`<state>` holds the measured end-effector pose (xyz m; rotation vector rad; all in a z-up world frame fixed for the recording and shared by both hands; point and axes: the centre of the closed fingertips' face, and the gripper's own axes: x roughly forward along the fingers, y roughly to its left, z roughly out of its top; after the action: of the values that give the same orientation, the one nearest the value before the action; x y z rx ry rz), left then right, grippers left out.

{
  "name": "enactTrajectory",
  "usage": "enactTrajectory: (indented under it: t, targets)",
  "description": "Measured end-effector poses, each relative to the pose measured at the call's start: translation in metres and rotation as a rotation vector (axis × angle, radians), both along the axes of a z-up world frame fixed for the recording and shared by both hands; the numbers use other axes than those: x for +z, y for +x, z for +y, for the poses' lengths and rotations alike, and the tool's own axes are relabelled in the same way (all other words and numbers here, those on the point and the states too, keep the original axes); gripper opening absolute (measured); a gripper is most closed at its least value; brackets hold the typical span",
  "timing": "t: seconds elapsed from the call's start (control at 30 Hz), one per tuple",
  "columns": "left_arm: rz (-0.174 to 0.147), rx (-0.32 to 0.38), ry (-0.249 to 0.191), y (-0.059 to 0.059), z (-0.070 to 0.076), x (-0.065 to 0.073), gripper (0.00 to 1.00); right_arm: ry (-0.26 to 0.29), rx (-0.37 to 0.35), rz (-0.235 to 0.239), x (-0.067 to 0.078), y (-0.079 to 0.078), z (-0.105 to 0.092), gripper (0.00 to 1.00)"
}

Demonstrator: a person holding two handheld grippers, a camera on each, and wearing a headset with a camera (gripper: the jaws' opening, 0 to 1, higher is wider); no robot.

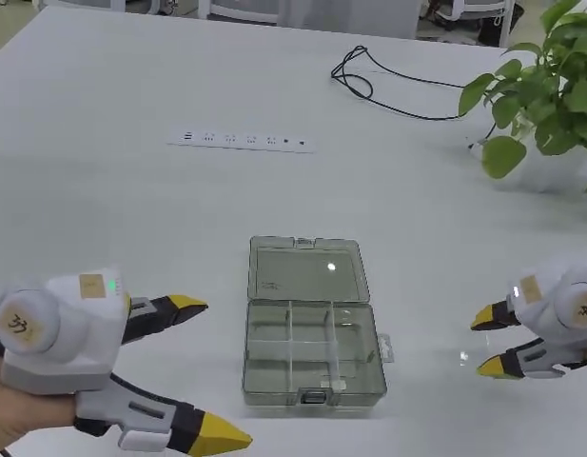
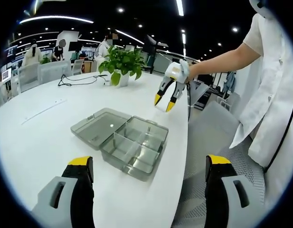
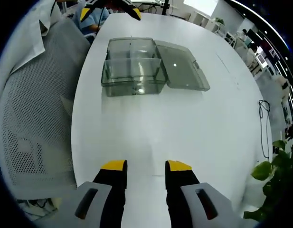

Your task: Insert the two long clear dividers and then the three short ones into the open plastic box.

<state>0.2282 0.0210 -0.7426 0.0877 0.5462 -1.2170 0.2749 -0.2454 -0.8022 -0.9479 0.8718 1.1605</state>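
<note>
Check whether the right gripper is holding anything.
No, the right gripper has its jaws apart with nothing between them, over the bare table.

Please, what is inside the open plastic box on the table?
Clear dividers stand inside the box, splitting it into compartments that look empty. Nothing covers it; the lid lies open. Their exact number is unclear.

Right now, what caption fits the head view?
Open plastic box with dividers seated, flanked by open, empty left tongs and right tongs on a white table.
</note>
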Motion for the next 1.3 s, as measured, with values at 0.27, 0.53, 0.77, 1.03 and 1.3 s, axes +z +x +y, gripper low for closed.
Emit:
enactTrajectory:
  t: [0.27, 0.53, 0.77, 1.03, 1.3]
  targets:
    - [0.026, 0.063, -0.077, 0.015, -0.008, 0.023, 0.97, 0.086, 0.004, -0.075, 0.037, -0.004, 0.038, 0.32]
    - [0.091, 0.082, -0.149, 0.017, -0.027, 0.041, 0.90, 0.158, 0.001, -0.126, 0.064, -0.011, 0.074, 0.32]
    - [0.224, 0.102, -0.220, 0.016, -0.051, 0.054, 0.75, 0.185, 0.015, -0.153, 0.082, -0.022, 0.103, 0.32]
    - [0.312, 0.100, -0.223, 0.010, -0.077, 0.051, 0.57, 0.197, 0.022, -0.176, 0.095, -0.032, 0.127, 0.32]
    - [0.416, 0.127, -0.279, 0.009, -0.096, 0.055, 0.39, 0.208, 0.026, -0.195, 0.106, -0.039, 0.144, 0.32]
